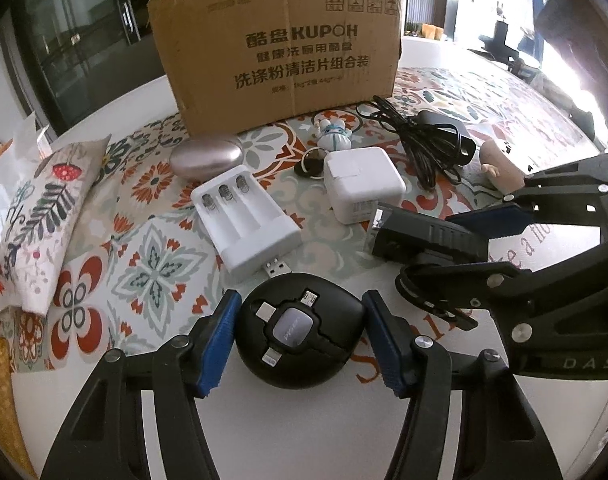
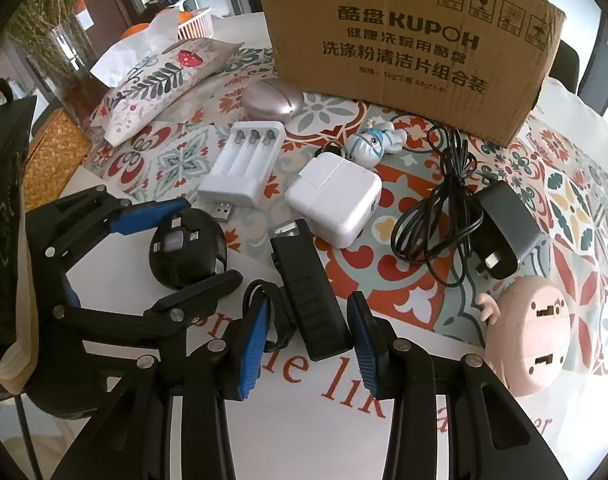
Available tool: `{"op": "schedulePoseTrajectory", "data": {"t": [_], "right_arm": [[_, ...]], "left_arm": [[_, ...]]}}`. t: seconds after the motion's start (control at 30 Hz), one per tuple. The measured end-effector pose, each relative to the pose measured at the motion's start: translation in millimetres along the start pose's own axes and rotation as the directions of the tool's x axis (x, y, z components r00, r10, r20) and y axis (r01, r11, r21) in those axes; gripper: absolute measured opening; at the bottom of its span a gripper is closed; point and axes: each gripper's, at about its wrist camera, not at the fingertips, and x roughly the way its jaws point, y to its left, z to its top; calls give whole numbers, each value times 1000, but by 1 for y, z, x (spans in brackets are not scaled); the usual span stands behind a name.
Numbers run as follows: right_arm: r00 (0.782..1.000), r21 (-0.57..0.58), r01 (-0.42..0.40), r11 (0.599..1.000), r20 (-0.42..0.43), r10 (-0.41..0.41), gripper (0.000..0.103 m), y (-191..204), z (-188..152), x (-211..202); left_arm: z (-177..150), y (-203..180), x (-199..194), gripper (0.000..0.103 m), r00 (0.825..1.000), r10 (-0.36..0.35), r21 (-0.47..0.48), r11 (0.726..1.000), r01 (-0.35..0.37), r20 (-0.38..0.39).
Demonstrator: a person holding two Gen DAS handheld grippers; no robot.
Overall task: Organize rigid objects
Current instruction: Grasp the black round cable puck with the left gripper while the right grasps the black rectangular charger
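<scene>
Nothing looks sorted yet: all items lie on the table (image 1: 304,432) before the box (image 1: 280,48). Left gripper (image 1: 300,344) fingers spread around the black puck (image 1: 300,340); right gripper (image 2: 310,340) fingers apart, flanking the black block (image 2: 310,292).

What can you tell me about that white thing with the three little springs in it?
The white battery charger looks like glossy plastic, with three empty slots, each with a metal spring at its far end. It lies flat, slots up, on the patterned tablecloth. A USB plug sticks out of its near end, toward the round black cable reel. The silver egg-shaped object lies just behind it; whether they touch is unclear.
</scene>
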Motion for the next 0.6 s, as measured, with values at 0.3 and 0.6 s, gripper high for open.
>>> {"op": "schedulePoseTrajectory", "data": {"t": [0.3, 0.6], "right_arm": [[1000, 50, -24, 998, 13, 24, 34, 0, -10, -11], [996, 75, -25, 997, 92, 18, 33, 0, -5, -47]], "left_arm": [[1, 4, -22, 61, 999, 29, -106, 994, -27, 17], [18, 4, -56, 61, 996, 47, -169, 985, -34, 77]]}}
